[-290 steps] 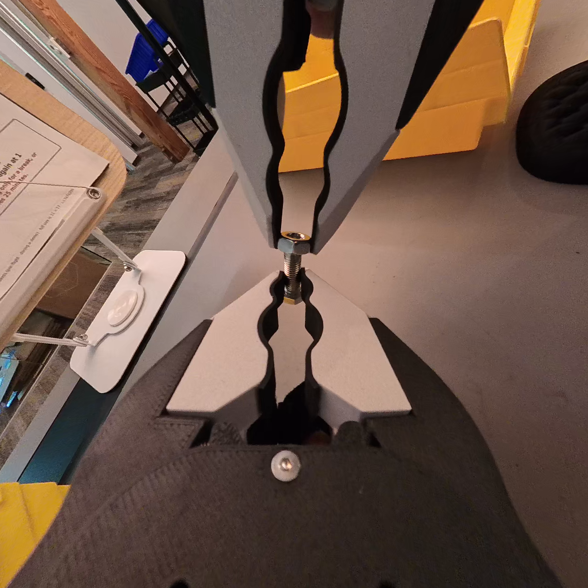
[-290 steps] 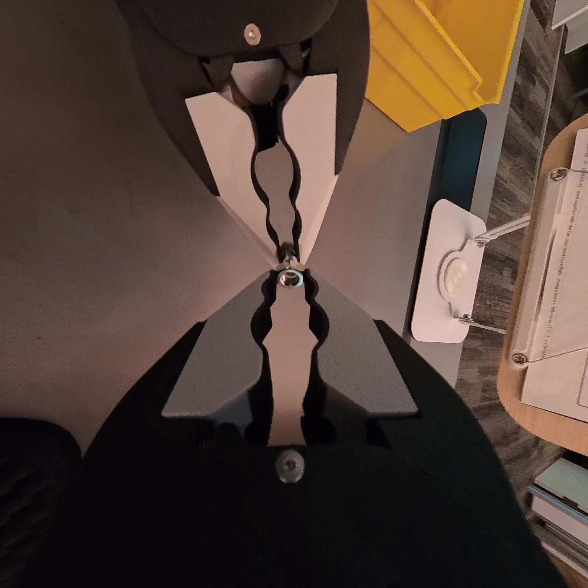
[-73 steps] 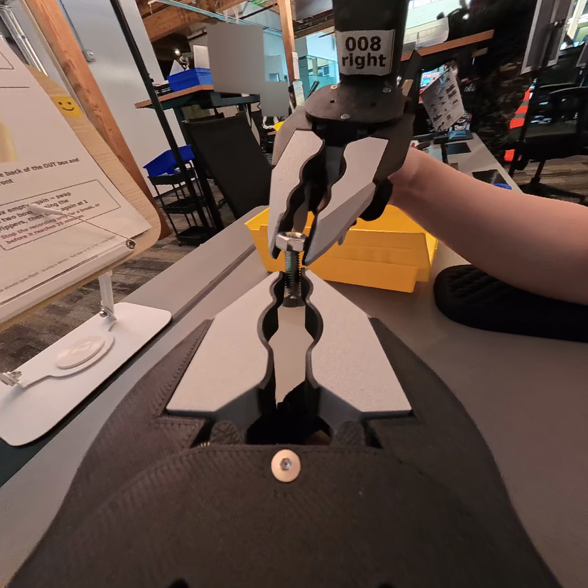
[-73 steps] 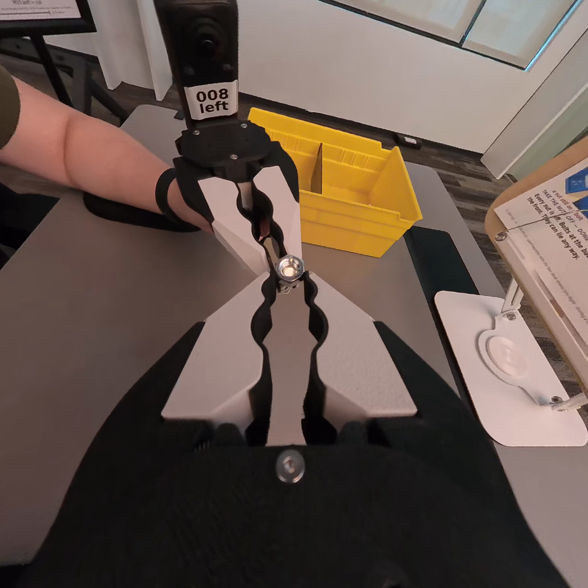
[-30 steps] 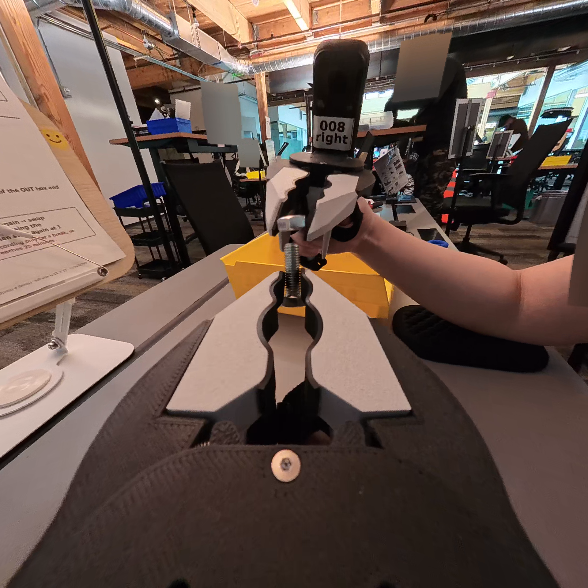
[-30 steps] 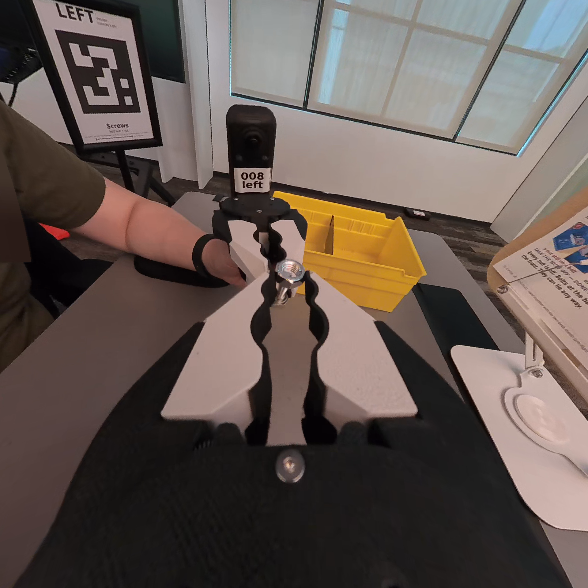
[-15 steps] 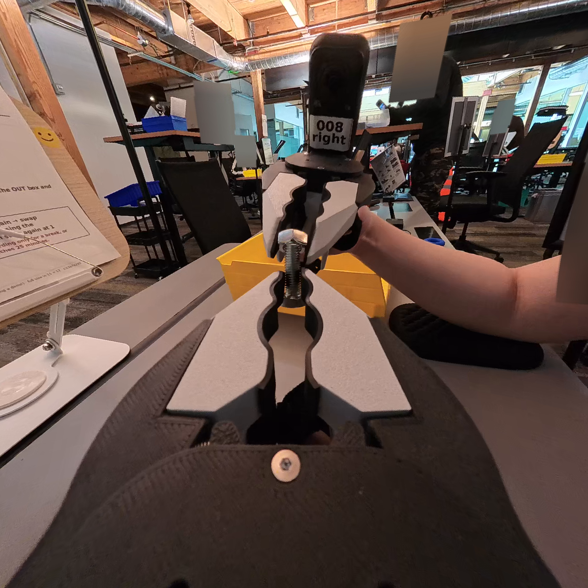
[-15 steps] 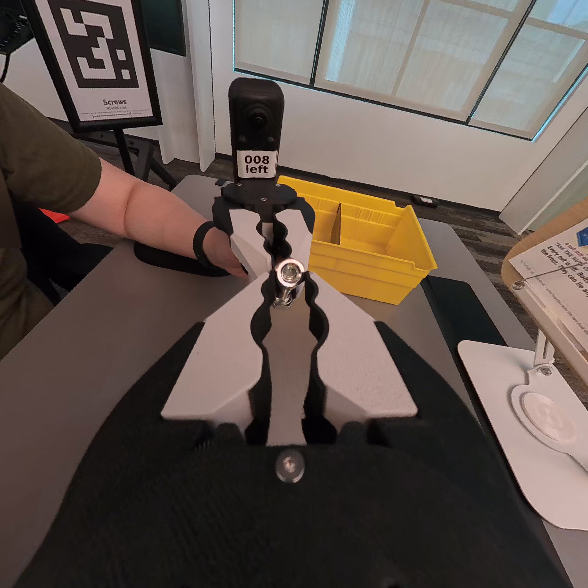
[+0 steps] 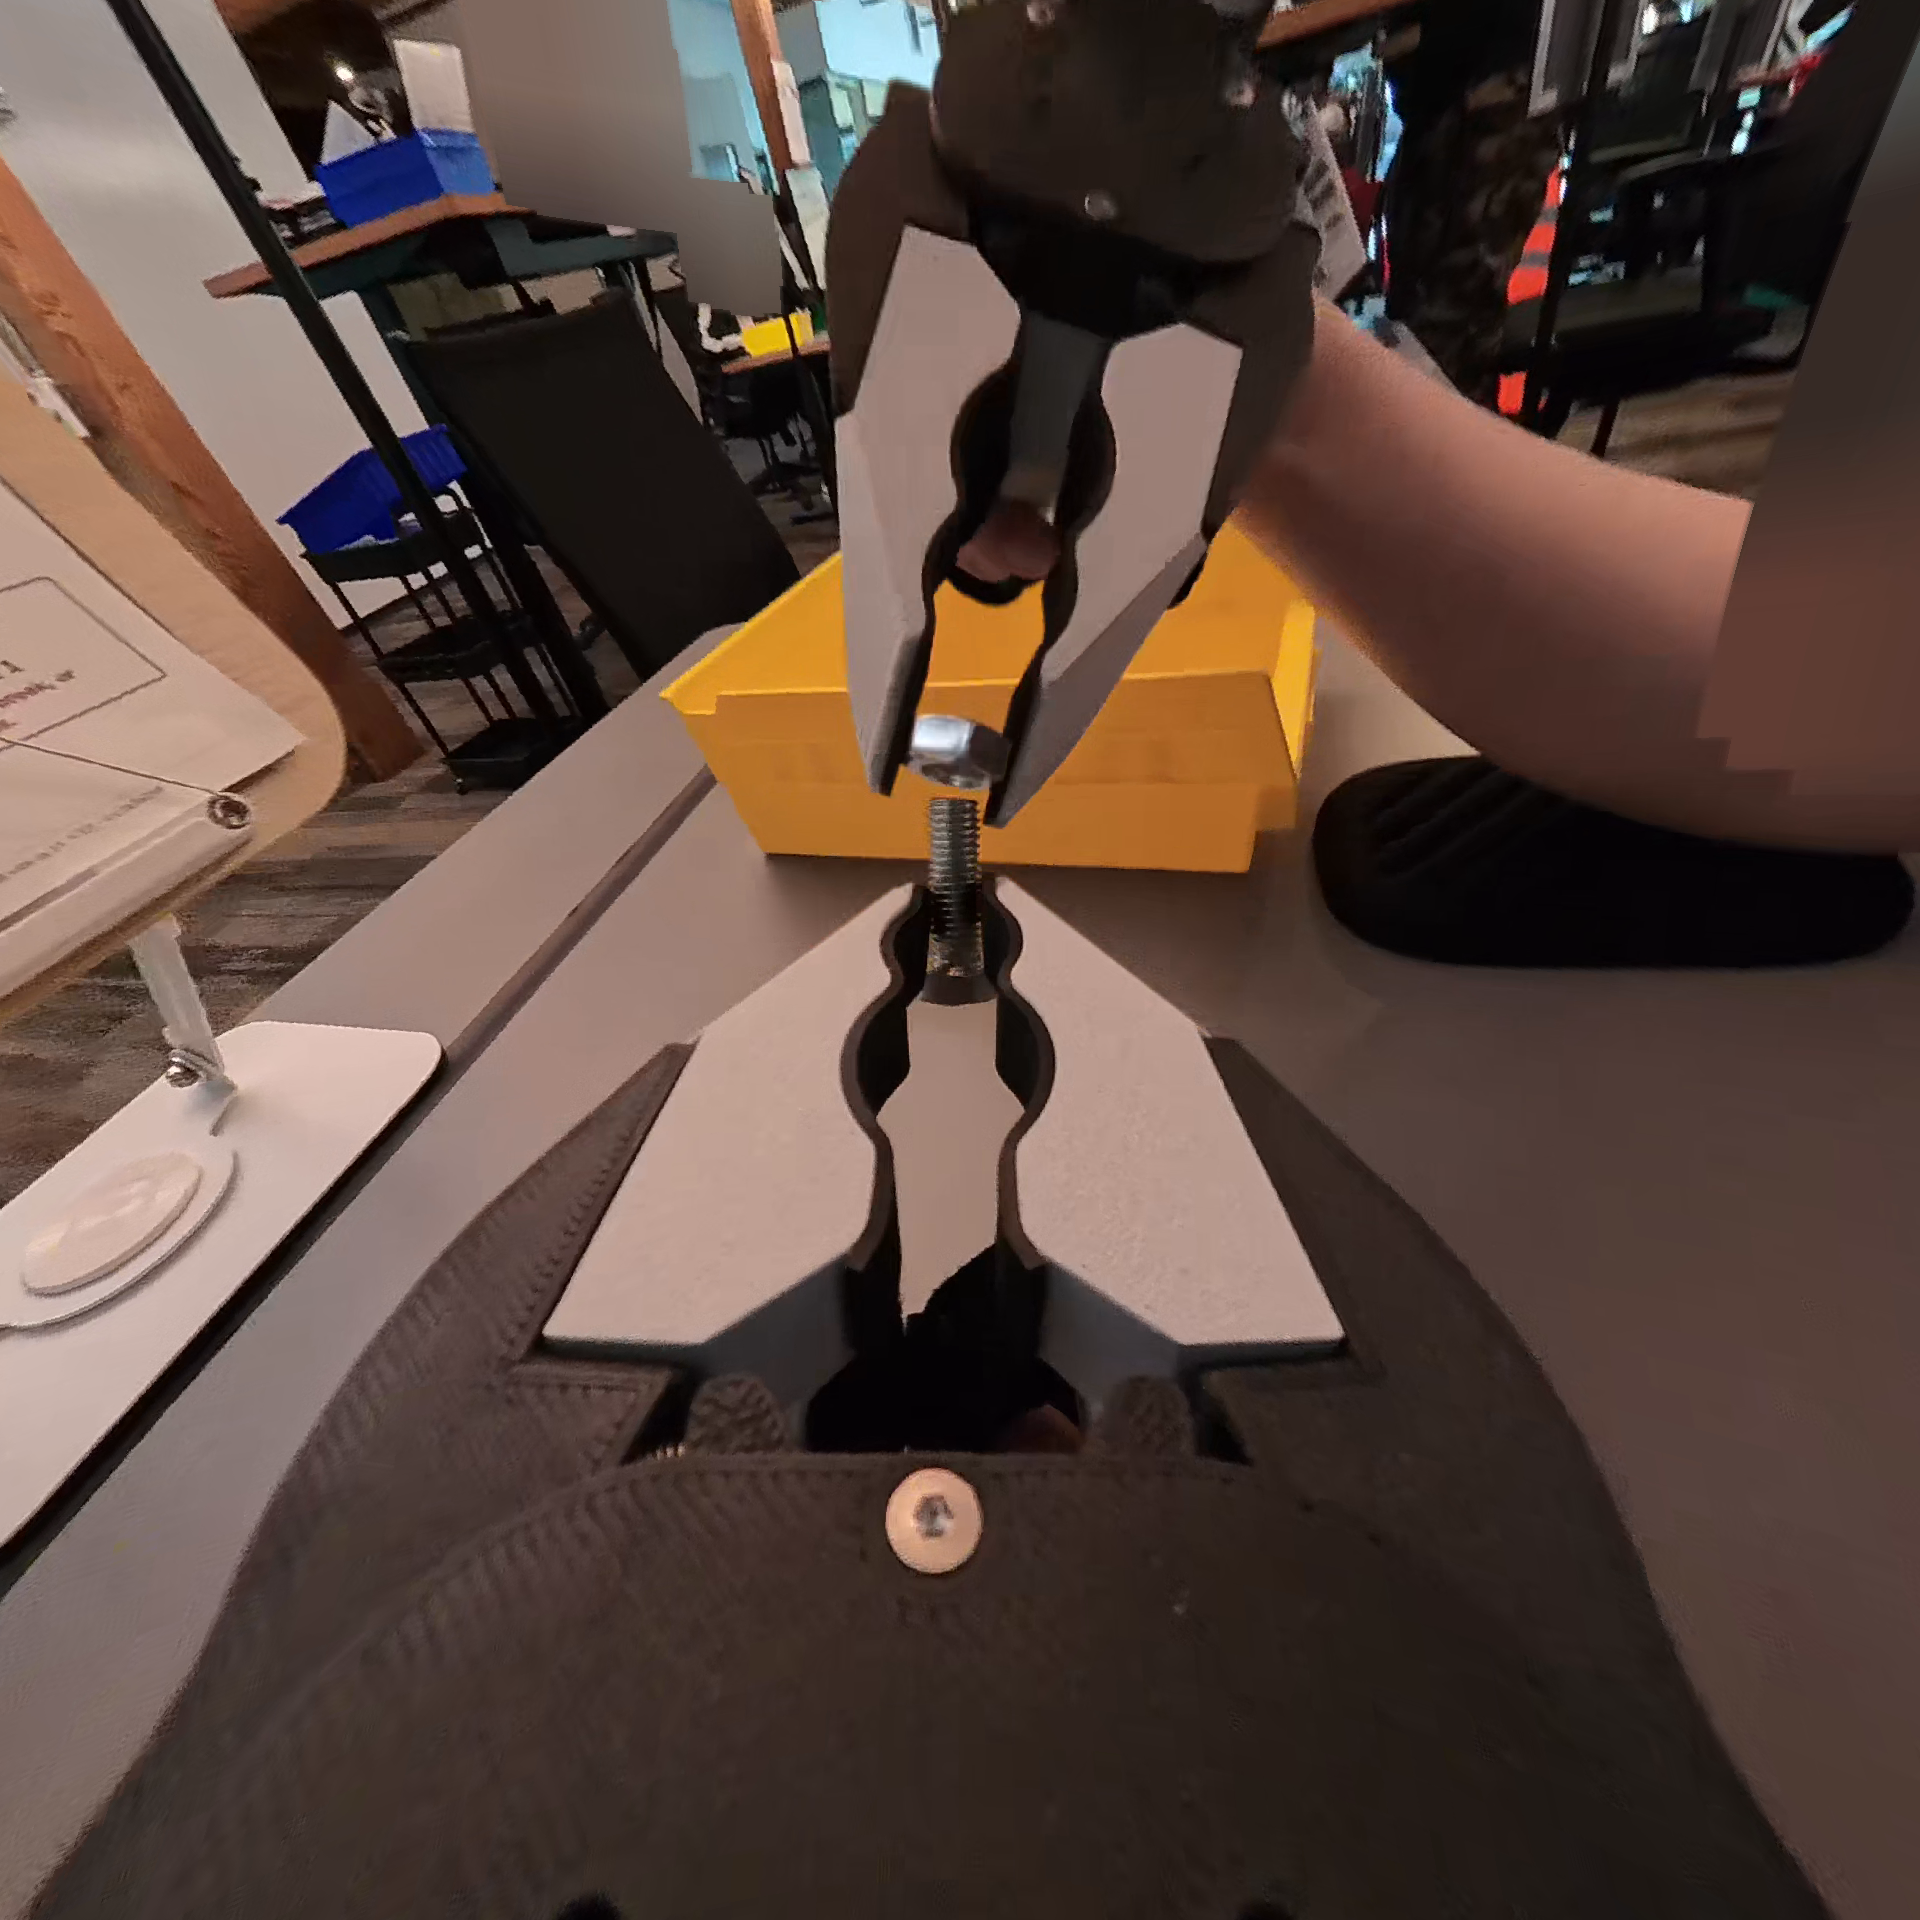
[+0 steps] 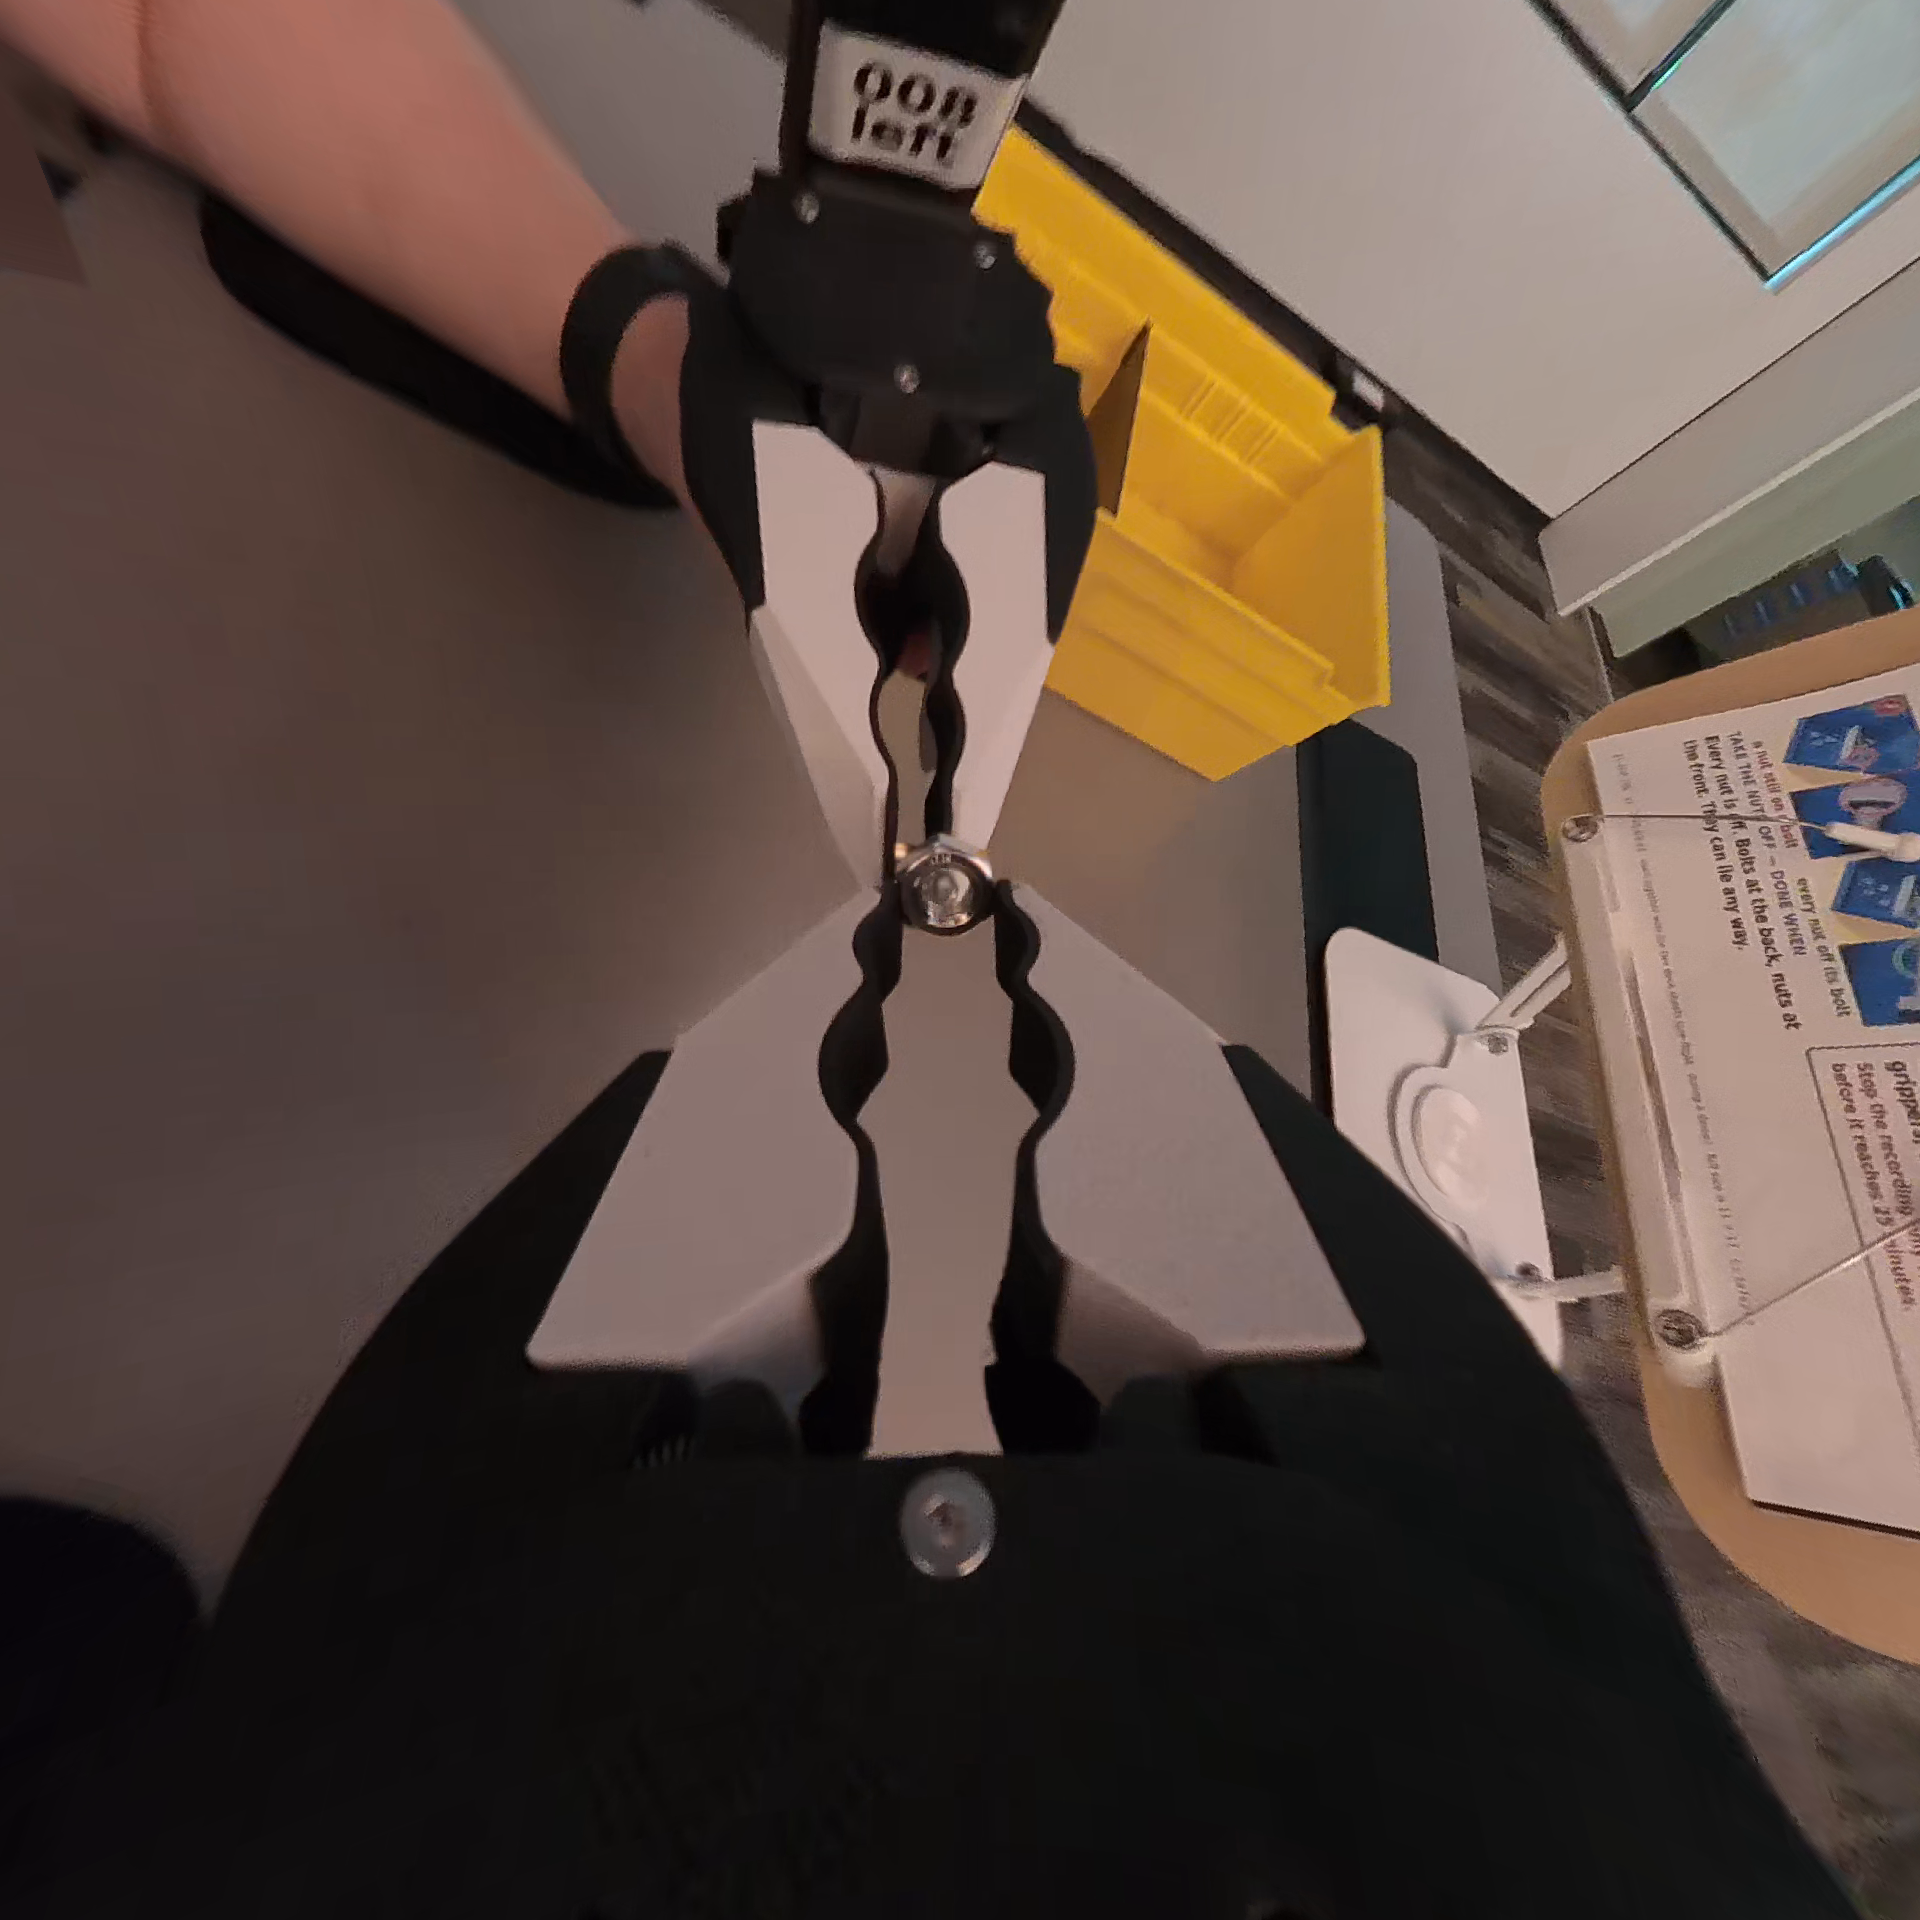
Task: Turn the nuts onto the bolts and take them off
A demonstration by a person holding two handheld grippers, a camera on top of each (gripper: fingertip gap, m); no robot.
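The threaded steel bolt (image 9: 951,894) stands upright in the air above the grey table (image 9: 1558,1143), in front of the yellow plastic bin (image 9: 1143,758). Its lower end is pinched between the fingertips of the left gripper (image 9: 953,935). The shiny hexagonal steel nut (image 9: 951,753) sits at the bolt's top end, clamped between the tips of the right gripper (image 10: 943,899), which reaches down from above the bin's near wall. From the right wrist view the nut (image 10: 940,891) and bolt end show face-on. A black padded rest (image 9: 1600,862) lies right of the bin, and a white stand base (image 9: 260,1122) lies to its left.
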